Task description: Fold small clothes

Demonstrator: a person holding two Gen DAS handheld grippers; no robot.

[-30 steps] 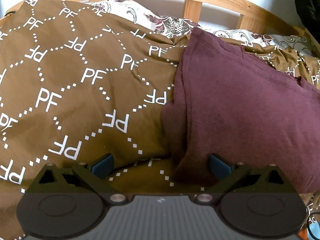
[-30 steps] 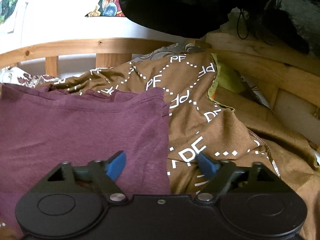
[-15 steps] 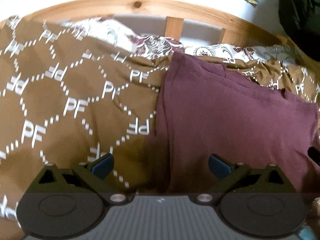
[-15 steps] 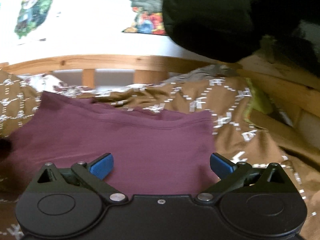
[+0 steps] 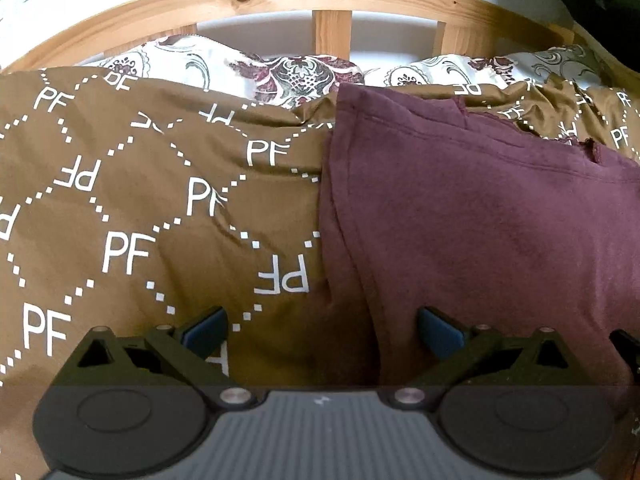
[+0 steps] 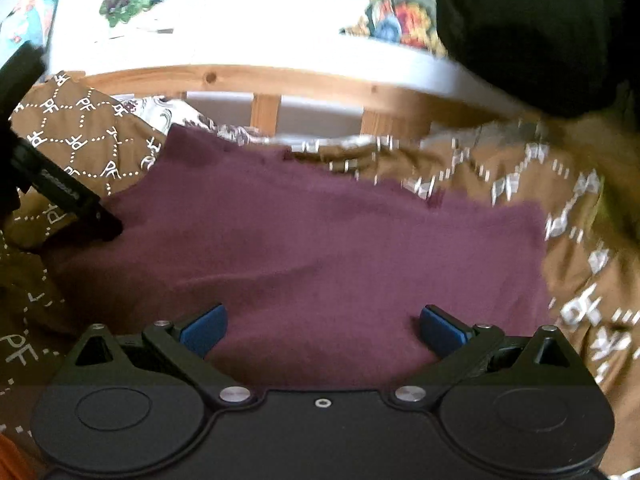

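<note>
Since a second ago both views have drawn back, the maroon garment (image 6: 320, 248) now lying flat on the brown bedspread (image 5: 120, 208). The left gripper (image 5: 322, 330) and right gripper (image 6: 322, 330), both wide open and empty, should pinch its near corners evenly before folding.

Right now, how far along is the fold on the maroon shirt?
Done: the maroon shirt lies as a flat, roughly rectangular layered panel on the brown PF bedspread, doubled edges along its left side. In hand: nothing; left gripper and right gripper are both open above the cloth. Left: probably another fold to make it compact, though I can't tell how many were planned.
</note>
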